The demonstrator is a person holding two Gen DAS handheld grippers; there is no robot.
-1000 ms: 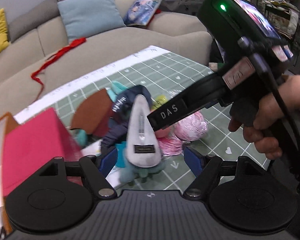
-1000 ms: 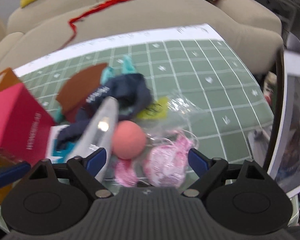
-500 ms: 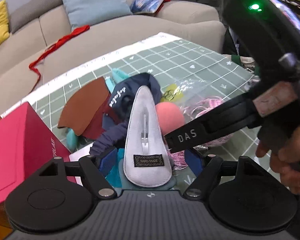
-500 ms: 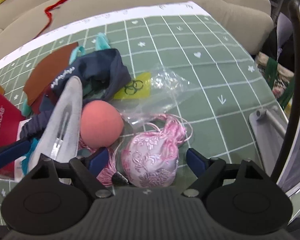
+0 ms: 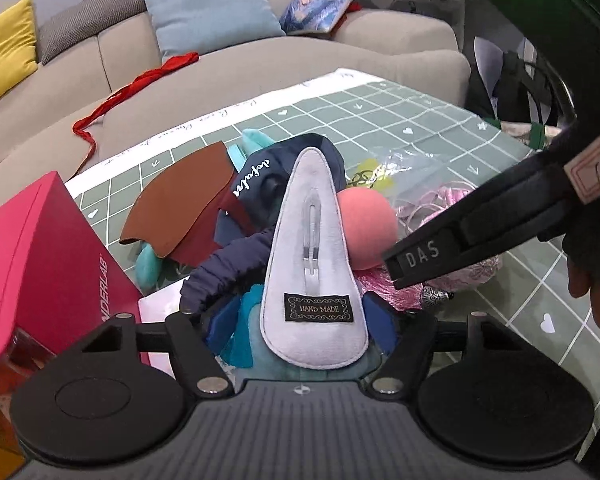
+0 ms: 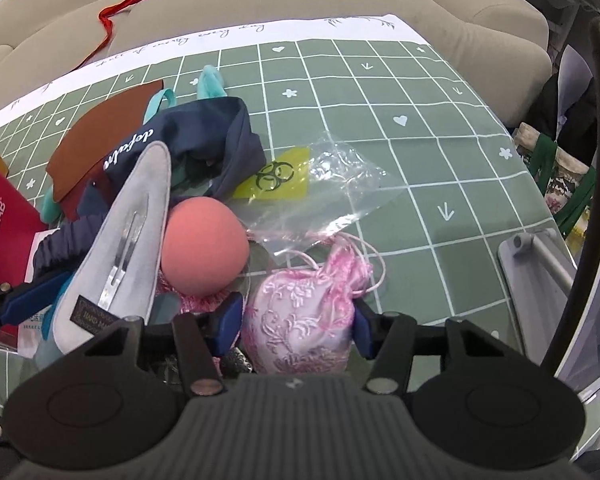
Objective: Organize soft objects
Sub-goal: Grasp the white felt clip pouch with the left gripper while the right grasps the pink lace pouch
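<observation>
My left gripper (image 5: 302,322) is shut on a teal plush toy (image 5: 256,344) that bears a grey felt "HAND MADE" clip (image 5: 314,276). My right gripper (image 6: 296,320) has its jaws around a pink embroidered drawstring pouch (image 6: 300,320) and touching its sides. A pink foam ball (image 6: 202,246) lies just left of the pouch; it also shows in the left wrist view (image 5: 366,232). A navy cloth (image 6: 204,140) and a brown leather piece (image 6: 96,140) lie behind on the green grid mat (image 6: 380,92).
A red box (image 5: 40,264) stands at the left. A clear plastic bag with a yellow label (image 6: 312,188) lies behind the pouch. A beige sofa (image 5: 260,52) with cushions and a red ribbon (image 5: 132,88) runs behind the table. A grey stand (image 6: 540,264) is at right.
My right gripper has come down over the pink pouch and its jaws have closed in against it. My left gripper has kept its hold on the plush toy and moved slightly nearer.
</observation>
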